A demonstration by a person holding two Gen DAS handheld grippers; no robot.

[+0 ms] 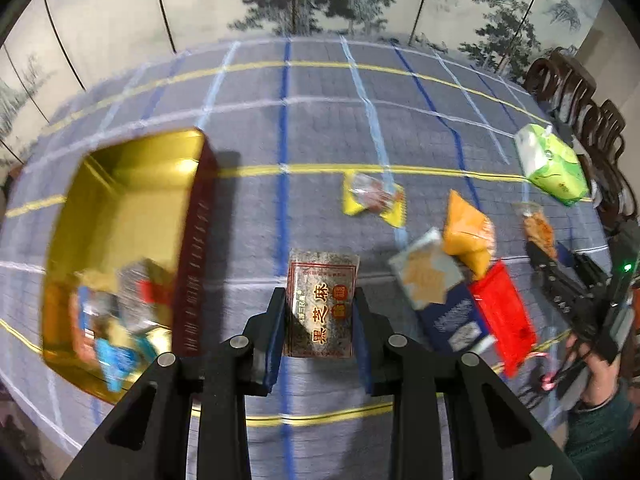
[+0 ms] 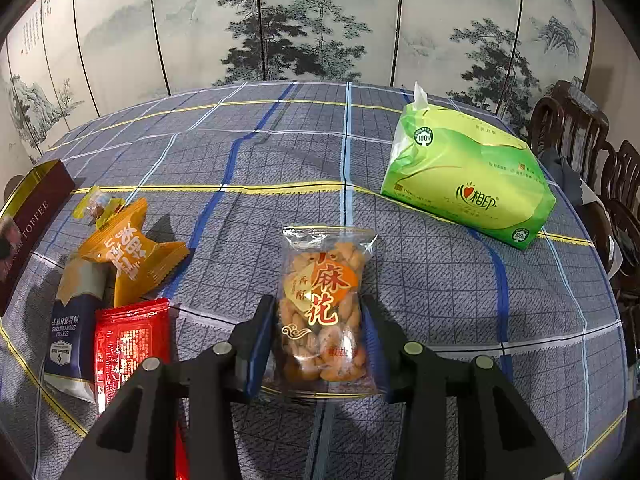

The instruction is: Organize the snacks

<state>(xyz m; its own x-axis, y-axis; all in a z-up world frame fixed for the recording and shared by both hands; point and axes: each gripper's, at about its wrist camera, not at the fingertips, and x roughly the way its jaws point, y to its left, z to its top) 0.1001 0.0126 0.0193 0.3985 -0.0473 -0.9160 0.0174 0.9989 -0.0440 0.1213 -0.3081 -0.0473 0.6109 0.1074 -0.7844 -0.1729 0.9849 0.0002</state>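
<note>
Far left on the surface: gold tin, open, several snack packs inside. Left gripper jaws clenched on a black sesame packet, lifted just right of the tin. Loose pile right of it: orange pack, red pack. Right gripper jaws clamp a twisted-dough snack bag. Green tissue pack far right.
</note>
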